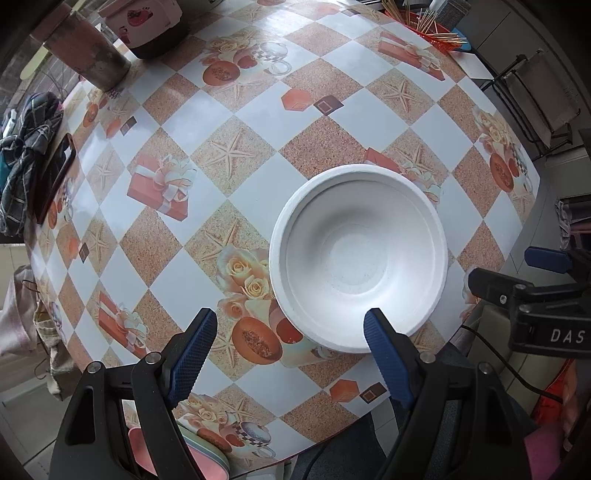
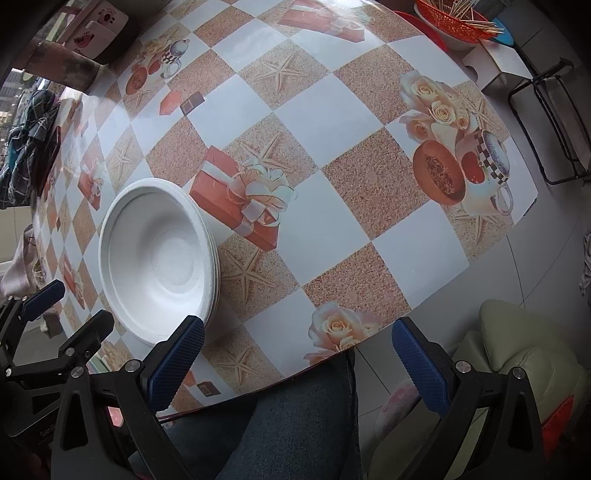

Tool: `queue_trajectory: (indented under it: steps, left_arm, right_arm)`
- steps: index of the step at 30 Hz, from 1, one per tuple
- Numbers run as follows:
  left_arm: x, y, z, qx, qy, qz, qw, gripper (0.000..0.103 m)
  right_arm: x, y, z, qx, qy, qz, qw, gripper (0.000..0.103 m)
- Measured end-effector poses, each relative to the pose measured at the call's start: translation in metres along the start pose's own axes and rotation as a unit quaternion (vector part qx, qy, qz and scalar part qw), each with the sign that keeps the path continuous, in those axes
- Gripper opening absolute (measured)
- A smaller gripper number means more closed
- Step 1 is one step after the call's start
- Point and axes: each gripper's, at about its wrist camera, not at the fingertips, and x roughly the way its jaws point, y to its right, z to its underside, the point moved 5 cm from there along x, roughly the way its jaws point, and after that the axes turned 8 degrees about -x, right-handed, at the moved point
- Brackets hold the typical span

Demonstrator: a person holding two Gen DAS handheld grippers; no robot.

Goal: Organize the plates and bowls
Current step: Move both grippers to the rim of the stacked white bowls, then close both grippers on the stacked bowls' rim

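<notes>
A stack of white foam bowls [image 1: 360, 254] sits on the patterned table near its front edge; several rims show nested in the right wrist view [image 2: 159, 258]. My left gripper [image 1: 290, 325] is open and empty, just in front of the stack, with its right finger over the near rim. My right gripper [image 2: 299, 341] is open and empty, to the right of the stack above the table's front edge. The right gripper's fingers also show at the right of the left wrist view [image 1: 517, 273].
A tablecloth with checks, gift boxes and roses covers the table [image 1: 258, 122]. At the far edge stand a cylindrical pot [image 1: 85, 51], a pink-and-white box [image 1: 144, 22] and an orange basket of sticks [image 2: 454, 18]. A dark phone [image 1: 55, 177] lies at the left. A person's jeans-clad leg [image 2: 291, 424] is below.
</notes>
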Motion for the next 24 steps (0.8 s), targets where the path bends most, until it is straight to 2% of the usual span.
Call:
queue_trajectory:
  steps: [4, 11, 24]
  left_arm:
    - [0.012, -0.002, -0.005, -0.018, 0.006, -0.013, 0.9997, 0.084]
    - [0.043, -0.015, -0.005, -0.062, -0.011, -0.022, 0.9977, 0.084]
    - [0.076, -0.020, -0.009, -0.127, -0.021, -0.006, 0.9916, 0.084]
  right_arm:
    - [0.006, -0.006, -0.009, -0.026, -0.003, 0.010, 1.000, 0.102]
    - [0.025, -0.024, -0.036, -0.071, -0.011, 0.021, 0.997, 0.102]
    - [0.061, -0.053, -0.082, -0.166, -0.039, 0.040, 0.985, 0.102]
